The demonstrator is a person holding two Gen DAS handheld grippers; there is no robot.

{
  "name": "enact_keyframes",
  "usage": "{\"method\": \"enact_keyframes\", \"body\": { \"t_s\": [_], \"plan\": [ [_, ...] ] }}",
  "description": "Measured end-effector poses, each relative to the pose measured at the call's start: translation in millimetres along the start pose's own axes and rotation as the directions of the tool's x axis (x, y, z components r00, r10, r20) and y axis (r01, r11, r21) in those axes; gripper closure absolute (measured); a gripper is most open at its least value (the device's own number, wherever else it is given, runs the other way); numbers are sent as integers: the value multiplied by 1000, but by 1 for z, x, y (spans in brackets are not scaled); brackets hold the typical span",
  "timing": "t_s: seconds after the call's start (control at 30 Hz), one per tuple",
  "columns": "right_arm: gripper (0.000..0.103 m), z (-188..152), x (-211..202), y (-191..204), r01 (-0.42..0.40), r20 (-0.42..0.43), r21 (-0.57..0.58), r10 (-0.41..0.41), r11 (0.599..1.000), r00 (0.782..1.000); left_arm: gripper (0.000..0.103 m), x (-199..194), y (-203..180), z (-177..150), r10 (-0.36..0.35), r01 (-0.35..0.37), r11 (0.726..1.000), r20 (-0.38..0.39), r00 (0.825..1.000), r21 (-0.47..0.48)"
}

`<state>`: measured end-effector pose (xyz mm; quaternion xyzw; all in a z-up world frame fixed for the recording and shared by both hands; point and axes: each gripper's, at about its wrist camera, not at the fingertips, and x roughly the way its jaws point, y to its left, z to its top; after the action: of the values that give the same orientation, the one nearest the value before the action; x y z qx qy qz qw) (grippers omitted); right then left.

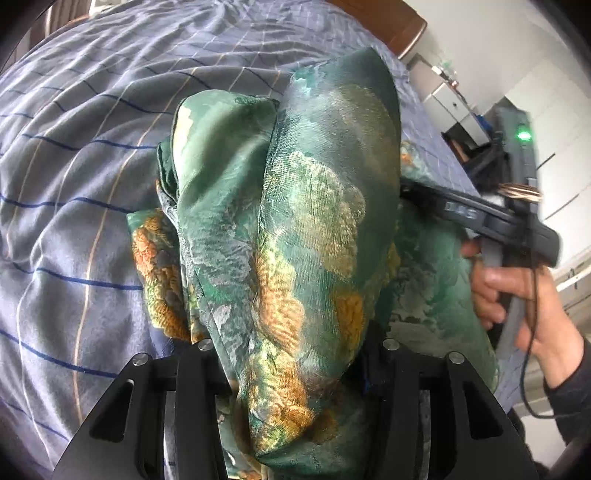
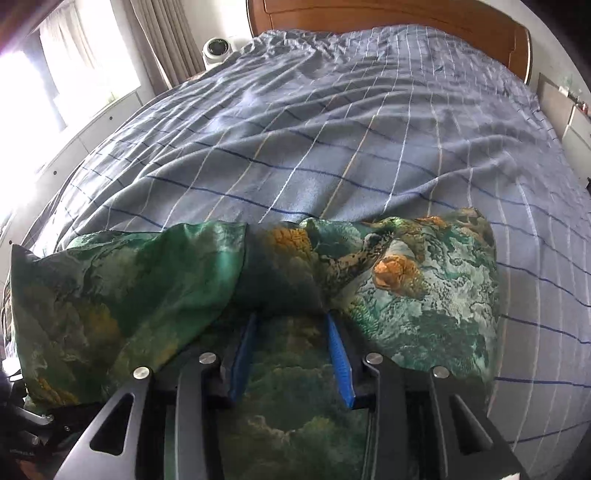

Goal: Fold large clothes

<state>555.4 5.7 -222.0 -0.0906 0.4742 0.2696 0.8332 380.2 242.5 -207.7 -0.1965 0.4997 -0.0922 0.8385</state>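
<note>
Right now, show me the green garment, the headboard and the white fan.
green garment (image 1: 310, 229), left wrist view, on the lifted fold.
headboard (image 2: 424, 16), right wrist view, on its wooden top.
white fan (image 2: 217, 48), right wrist view, on its round face.

Right gripper (image 2: 291, 321) pinching green garment (image 2: 424, 295) — bunched on checked bedspread (image 2: 332, 129).

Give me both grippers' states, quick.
Left gripper: closed on the green garment.
Right gripper: closed on a fold of the same garment.
</note>
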Motion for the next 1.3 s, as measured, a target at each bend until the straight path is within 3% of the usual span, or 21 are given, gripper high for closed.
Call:
{"method": "enact_keyframes", "body": {
  "t_s": [0.07, 0.17, 0.3, 0.37, 0.47, 0.6, 0.7, 0.77, 0.83, 0.87, 0.97, 1.03, 1.13, 1.3],
  "plan": [
    [65, -6, -23, 2, 4, 26, -8, -4, 1000, 1000, 54, 0, -1, 0, 5, -5, 1000, -4, 1000, 5],
    [64, -37, -72, 9, -62, 72, -13, 63, 998, 995, 54, 1, -1, 2, -1, 1, 1000, -8, 1000, -2],
    [64, -113, -136, 30, -71, 115, -66, 78, 995, 990, 54, 0, -1, 2, 3, -3, 1000, -3, 1000, -5],
    [63, -146, -145, 39, -95, 106, -52, 100, 994, 989, 53, 0, 0, 3, 2, -2, 1000, -5, 1000, -1],
    [62, -181, -133, 60, 43, 138, -106, -28, 993, 990, 52, 0, -6, 4, 31, -31, 999, -8, 999, 13],
    [61, -183, -111, 77, 164, 149, -197, -136, 967, 979, 51, -2, -12, 7, 82, -82, 996, -12, 997, 16],
    [61, -178, -129, 80, 172, 164, -183, -142, 968, 976, 45, -16, -14, 10, 62, -62, 998, 3, 998, -11],
    [52, -177, -155, 74, 144, 175, -133, -119, 981, 977, 37, -32, -18, 10, 51, -50, 998, 30, 998, -25],
    [32, -179, -175, 68, 141, 172, -88, -125, 986, 977, 24, -51, -26, 8, 80, -79, 997, 59, 995, -27],
    [30, -181, -182, 65, 147, 174, -78, -132, 986, 976, 23, -59, -30, 7, 100, -98, 995, 74, 992, -22],
    [30, -185, -201, 66, 196, 174, -82, -179, 977, 968, 20, -84, -42, -1, 129, -131, 991, 110, 985, 5],
    [30, -189, -210, 65, 217, 180, -84, -200, 973, 963, 12, -100, -52, -8, 149, -156, 987, 140, 979, 34],
    [30, -194, -223, 66, 251, 188, -79, -233, 965, 954, 11, -119, -69, -23, 181, -200, 976, 180, 967, 92],
    [30, -198, -235, 61, 285, 200, -65, -267, 956, 943, 11, -129, -91, -39, 265, -303, 937, 210, 941, 176]
  ]
}}
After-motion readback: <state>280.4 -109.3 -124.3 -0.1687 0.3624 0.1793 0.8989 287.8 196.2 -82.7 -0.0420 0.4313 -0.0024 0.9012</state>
